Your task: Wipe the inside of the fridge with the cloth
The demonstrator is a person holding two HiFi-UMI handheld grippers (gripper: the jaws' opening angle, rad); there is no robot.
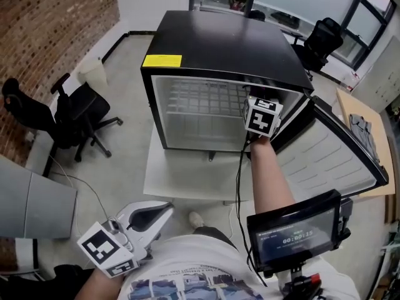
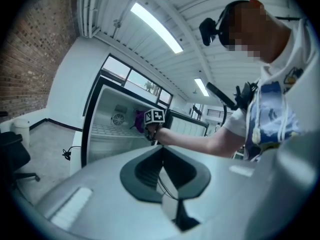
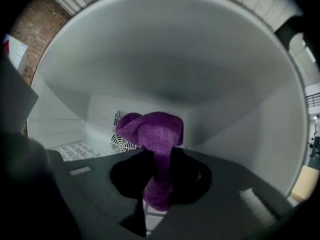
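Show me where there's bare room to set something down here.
Free: the wire shelf left of the right claw, and the table strip in front of the fridge. Crowded: the fridge's right side, where the claw grips the cloth beside the open door.

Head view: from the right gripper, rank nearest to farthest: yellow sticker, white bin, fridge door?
Measured from the right gripper:
1. Fridge door, open, immediately right.
2. Yellow sticker, on top, front-left corner.
3. White bin, far left.
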